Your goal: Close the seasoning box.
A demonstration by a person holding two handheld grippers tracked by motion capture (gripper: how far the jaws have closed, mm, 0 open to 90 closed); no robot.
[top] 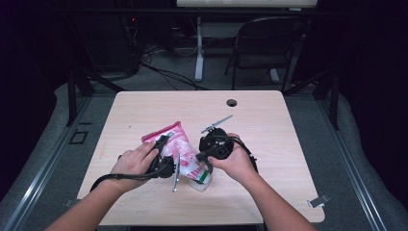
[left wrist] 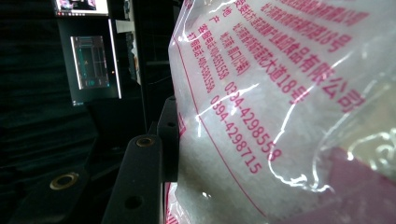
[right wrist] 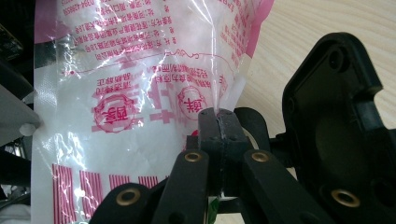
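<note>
Item: pink-printed plastic bag (top: 180, 149), raised just above the counter (top: 269, 125). My left hand-held gripper (top: 166, 154) clamps its bulk for support; my right hand-held gripper (right wrist: 218, 122), pinched tight on the film edge, seems set to pull it open.

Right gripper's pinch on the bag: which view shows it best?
Right gripper view: the right gripper has its jaws shut on the bag edge. In the high view the hand covers the pinch; the left gripper view gives the bag's printed film close up.
</note>
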